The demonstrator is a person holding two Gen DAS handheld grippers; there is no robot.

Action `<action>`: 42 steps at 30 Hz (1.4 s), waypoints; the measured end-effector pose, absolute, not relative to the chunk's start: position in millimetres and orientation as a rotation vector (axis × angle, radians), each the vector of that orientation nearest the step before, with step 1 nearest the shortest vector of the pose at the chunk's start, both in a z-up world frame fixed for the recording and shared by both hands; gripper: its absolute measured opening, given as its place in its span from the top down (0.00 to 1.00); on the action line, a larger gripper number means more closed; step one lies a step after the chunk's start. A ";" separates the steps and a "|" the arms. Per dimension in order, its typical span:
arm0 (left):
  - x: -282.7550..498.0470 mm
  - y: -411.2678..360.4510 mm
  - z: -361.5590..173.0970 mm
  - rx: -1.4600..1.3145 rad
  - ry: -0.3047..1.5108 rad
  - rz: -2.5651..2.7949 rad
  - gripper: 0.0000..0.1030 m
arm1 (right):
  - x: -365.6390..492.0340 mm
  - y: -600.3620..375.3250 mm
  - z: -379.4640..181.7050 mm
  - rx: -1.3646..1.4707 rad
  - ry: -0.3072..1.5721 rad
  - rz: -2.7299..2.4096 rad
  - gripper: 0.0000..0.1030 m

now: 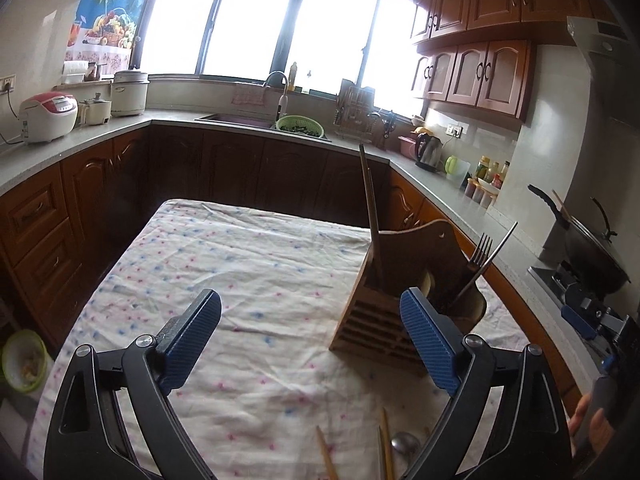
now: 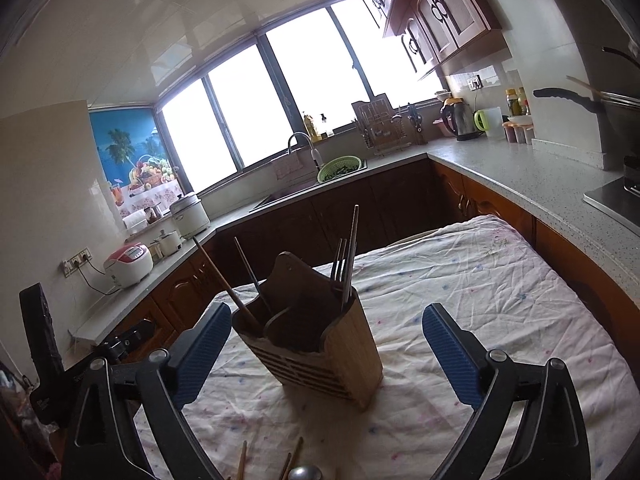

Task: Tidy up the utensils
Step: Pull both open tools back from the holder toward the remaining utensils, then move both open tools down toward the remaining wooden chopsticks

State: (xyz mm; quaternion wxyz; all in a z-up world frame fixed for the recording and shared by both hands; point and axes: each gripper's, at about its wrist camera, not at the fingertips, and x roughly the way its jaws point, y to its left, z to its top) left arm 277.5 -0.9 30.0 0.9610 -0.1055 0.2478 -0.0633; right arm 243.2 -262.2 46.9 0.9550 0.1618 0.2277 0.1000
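While both grippers, left gripper (image 1: 310, 330) and right gripper (image 2: 326, 338), stand with fingers wide apart and empty, loose chopsticks (image 1: 386, 446) lie on the table (image 1: 248, 264) before the wooden holder (image 2: 320, 344): light, stiff, slippery, best pinched mid-shaft.

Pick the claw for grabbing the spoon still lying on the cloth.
Left, marginally. Both claws are open and empty. The spoon lies on the cloth just under the left claw, beside loose chopsticks; for the right claw it sits at the frame's bottom edge.
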 end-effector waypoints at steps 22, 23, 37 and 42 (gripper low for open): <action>176.0 23.3 -2.4 -0.176 0.616 -0.115 0.09 | 153.3 -245.6 38.0 0.275 0.507 0.254 0.04; 173.5 23.3 -3.8 -0.171 0.620 -0.116 0.09 | 150.8 -245.4 37.0 0.272 0.509 0.256 0.04; 153.8 15.3 -27.3 -0.119 0.685 -0.134 0.09 | 129.4 -244.6 10.5 0.265 0.577 0.250 0.04; 155.5 8.3 -37.8 -0.068 0.728 -0.129 0.09 | 130.0 -243.6 2.7 0.254 0.600 0.241 0.04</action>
